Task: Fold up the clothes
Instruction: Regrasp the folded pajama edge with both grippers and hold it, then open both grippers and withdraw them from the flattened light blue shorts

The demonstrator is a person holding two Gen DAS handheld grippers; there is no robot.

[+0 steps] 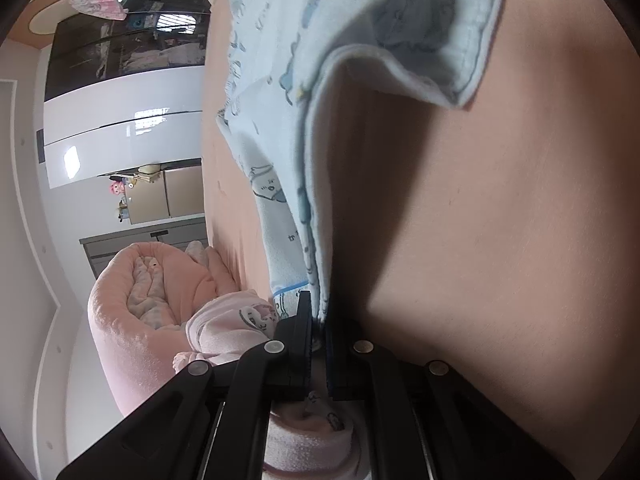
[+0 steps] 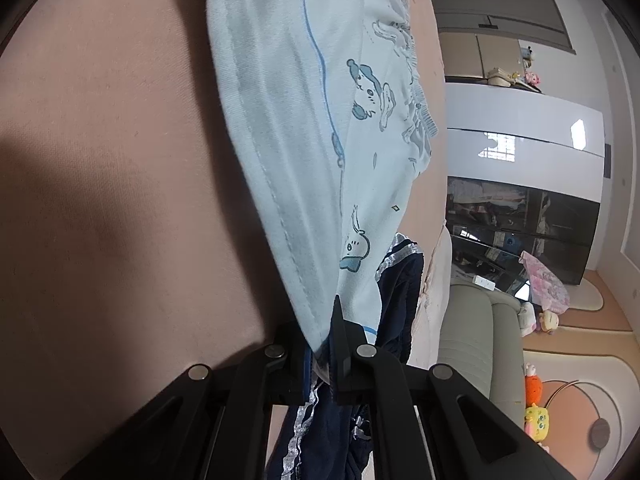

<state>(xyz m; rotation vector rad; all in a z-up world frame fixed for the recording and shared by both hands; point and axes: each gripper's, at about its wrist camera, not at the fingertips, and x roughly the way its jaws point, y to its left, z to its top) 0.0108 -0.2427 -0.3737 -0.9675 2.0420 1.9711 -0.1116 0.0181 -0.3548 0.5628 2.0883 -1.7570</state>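
The left gripper [image 1: 319, 312] is clamped on the hem of a light blue garment [image 1: 280, 92] printed with small cartoon figures; the cloth runs straight out from between its black fingers. The right gripper [image 2: 320, 344] is likewise closed on an edge of the same light blue garment [image 2: 304, 128], the fabric pinched between its fingers and stretching away from them. Both views are turned sideways.

Beyond the tools, part of the garment hangs lifted, casting a dark shadow on the peach-pink bed sheet [image 1: 500, 220] below, while its far portion seems to rest on the sheet. One loose corner droops in the left view. A dark navy garment [image 2: 396, 300] with silvery trim lies just beside and under the right gripper. A folded pale pink garment [image 1: 236, 320] sits near the left gripper, with a rolled pink blanket [image 1: 140, 280] further off. Cupboards and toys fill the room behind.

The step in hand appears to be carrying the held edge over to make a fold. To do it well, both hands should likely keep the edge taut and level between them, move together at one pace, lay the held edge squarely onto the far edge, and only then let go. The navy garment should stay clear of the fold.
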